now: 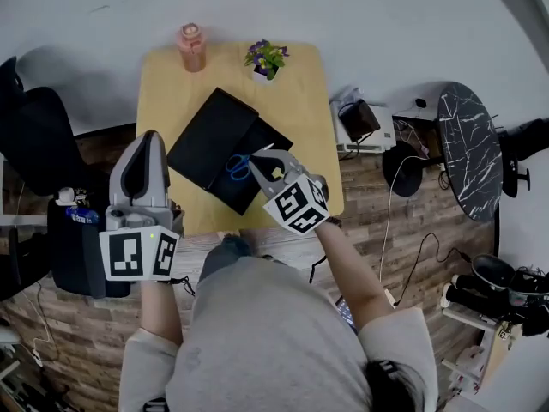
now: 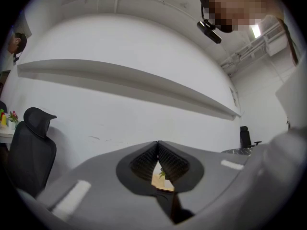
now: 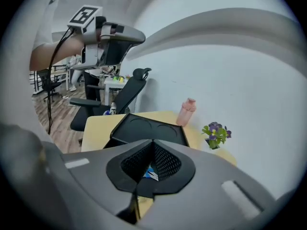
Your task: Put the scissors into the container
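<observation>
Blue-handled scissors (image 1: 238, 166) lie on the black container (image 1: 210, 131) at the front part of the wooden table (image 1: 163, 84). My right gripper (image 1: 260, 154) hovers just right of the handles, its jaws shut with nothing seen clamped. In the right gripper view the tips (image 3: 153, 143) meet, and a bit of the scissors (image 3: 149, 173) shows through the gap beneath them. The container (image 3: 144, 128), with two round recesses, lies ahead. My left gripper (image 1: 150, 136) is held raised off the table's left edge and is shut and empty (image 2: 157, 143).
A pink bottle (image 1: 192, 48) and a small potted plant (image 1: 266, 58) stand at the table's far edge by the white wall. A black office chair (image 1: 34, 136) is on the left. A dark round table (image 1: 470, 148) and cables are on the right.
</observation>
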Demonstrator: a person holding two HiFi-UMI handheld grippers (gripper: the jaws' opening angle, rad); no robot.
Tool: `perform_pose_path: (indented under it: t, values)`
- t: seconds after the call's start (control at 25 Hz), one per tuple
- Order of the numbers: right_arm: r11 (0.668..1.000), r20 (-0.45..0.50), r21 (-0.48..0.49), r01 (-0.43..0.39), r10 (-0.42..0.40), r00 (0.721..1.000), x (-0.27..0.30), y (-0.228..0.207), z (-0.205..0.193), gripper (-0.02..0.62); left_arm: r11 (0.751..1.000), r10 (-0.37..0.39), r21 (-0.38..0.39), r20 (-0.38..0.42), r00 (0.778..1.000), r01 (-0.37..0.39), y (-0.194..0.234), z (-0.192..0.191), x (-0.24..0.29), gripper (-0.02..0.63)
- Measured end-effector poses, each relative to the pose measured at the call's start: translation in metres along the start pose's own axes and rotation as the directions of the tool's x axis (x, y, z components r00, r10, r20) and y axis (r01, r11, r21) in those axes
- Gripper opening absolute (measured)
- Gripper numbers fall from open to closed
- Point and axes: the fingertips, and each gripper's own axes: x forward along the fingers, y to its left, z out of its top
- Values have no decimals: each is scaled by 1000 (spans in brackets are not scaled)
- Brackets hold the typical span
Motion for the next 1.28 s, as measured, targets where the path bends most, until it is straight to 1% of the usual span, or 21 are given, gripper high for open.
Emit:
perform_pose_path:
  t: [0.08, 0.2, 0.32, 0.52, 0.76, 0.92, 1.04, 1.28]
  values:
    - [997, 41, 62, 54, -56, 998, -16, -8, 6, 3, 1000, -14, 3, 4, 1000, 14, -9, 3, -1, 58]
    - [982, 112, 140, 124, -140, 984, -42, -22, 23, 3, 999, -32, 8, 13, 999, 32, -20, 7, -4, 58]
    - [964, 161, 199, 179, -212, 964, -68, -32, 34, 3, 999, -45, 14, 22, 999, 45, -32, 12, -8, 58]
    - [933, 222, 256, 253, -312, 924, -108, -42, 49, 5, 998, -65, 22, 36, 997, 64, -49, 19, -18, 58]
    - [909, 293, 265, 322, -394, 871, -151, -46, 69, 5, 996, -86, 35, 54, 995, 84, -67, 28, -28, 58]
    - [888, 340, 300, 349, -442, 830, -181, -48, 80, 5, 995, -97, 43, 66, 993, 95, -79, 33, -36, 58]
    - [877, 376, 316, 363, -467, 800, -204, -49, 88, 5, 994, -101, 46, 75, 992, 98, -87, 38, -42, 58]
    - [857, 419, 337, 390, -507, 753, -241, -45, 93, 5, 994, -105, 53, 93, 990, 100, -103, 45, -55, 58]
